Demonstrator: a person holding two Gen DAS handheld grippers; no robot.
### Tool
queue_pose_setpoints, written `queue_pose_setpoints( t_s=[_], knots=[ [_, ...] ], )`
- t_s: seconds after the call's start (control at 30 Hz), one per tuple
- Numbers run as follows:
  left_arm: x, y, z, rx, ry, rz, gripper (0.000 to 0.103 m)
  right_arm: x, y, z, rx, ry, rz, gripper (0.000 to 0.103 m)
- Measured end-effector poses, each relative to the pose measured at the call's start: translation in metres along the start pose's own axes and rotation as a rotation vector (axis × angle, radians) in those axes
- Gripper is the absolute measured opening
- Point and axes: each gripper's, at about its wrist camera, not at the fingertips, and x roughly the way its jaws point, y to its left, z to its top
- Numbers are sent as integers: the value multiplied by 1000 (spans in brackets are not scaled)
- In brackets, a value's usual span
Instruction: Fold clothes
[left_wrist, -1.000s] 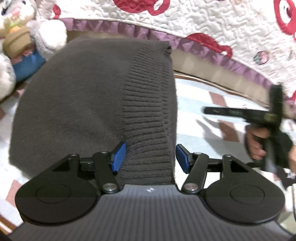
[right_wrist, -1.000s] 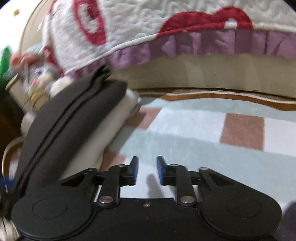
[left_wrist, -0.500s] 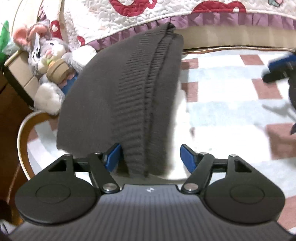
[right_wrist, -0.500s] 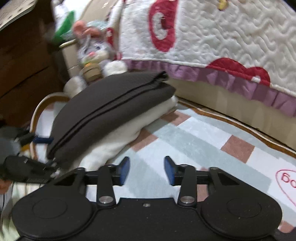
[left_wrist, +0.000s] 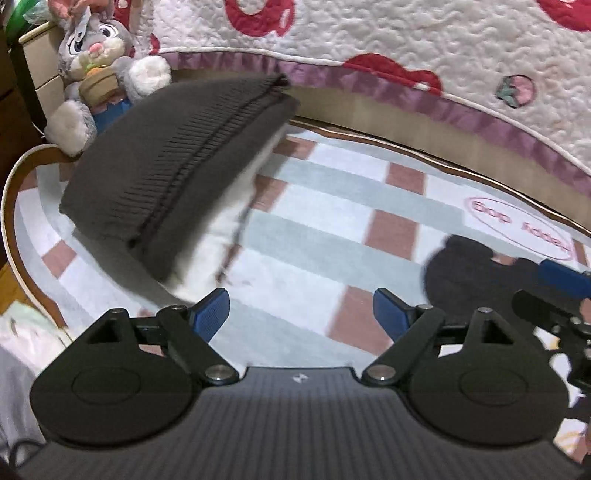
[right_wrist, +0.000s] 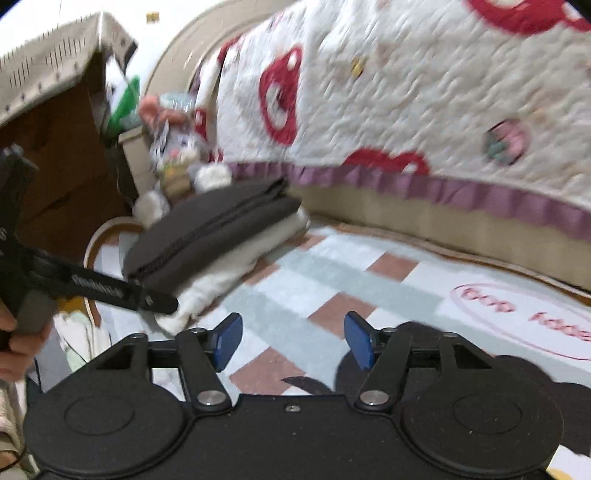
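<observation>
A folded dark grey knit sweater (left_wrist: 177, 173) lies on top of a folded white garment (left_wrist: 221, 236) on the checked rug, up against the bed. The same stack shows in the right wrist view as the grey sweater (right_wrist: 210, 229) over the white garment (right_wrist: 229, 277). My left gripper (left_wrist: 301, 312) is open and empty, held back from the stack over the rug. My right gripper (right_wrist: 293, 339) is also open and empty, above the rug. The left gripper's body (right_wrist: 92, 284) shows at the left of the right wrist view, held by a hand (right_wrist: 18, 343).
A plush rabbit (left_wrist: 99, 70) sits behind the stack by a small drawer unit. A quilted bedspread (left_wrist: 406, 44) with a purple frill hangs along the back. The checked rug (left_wrist: 332, 229) has a wooden-coloured rim (left_wrist: 14, 206) at left. A light garment (left_wrist: 22, 332) lies at lower left.
The left gripper has let go of the grey sweater and pulled back from the stack. The right gripper has opened wider and drawn away, and both views now look at the stack from farther off.
</observation>
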Motion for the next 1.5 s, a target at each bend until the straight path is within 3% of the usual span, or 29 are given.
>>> queue_pose_setpoints(
  t_s=[0.13, 0.2, 0.33, 0.5, 0.8, 1.07, 1.5],
  knots=[
    [-25, -32, -11, -33, -28, 50, 93, -40, -3, 6, 14, -71, 1, 75],
    [-33, -44, -16, -45, -49, 74, 93, -53, -4, 9, 5, -90, 1, 86],
    [-46, -70, -25, -32, -81, 118, 95, -71, -9, 11, 1, -106, 5, 88],
    [-57, -88, -33, -25, -98, 111, 95, -78, -18, 4, 47, -86, -26, 89],
    [-59, -95, -31, 4, -77, 78, 95, -77, -27, -18, 127, -86, -35, 89],
    [-55, -97, -32, -2, -51, 73, 95, -78, -44, -20, 298, -81, 37, 89],
    [-59, -99, -33, 15, -70, 85, 95, -72, -41, -22, 294, -31, 29, 89]
  ],
)
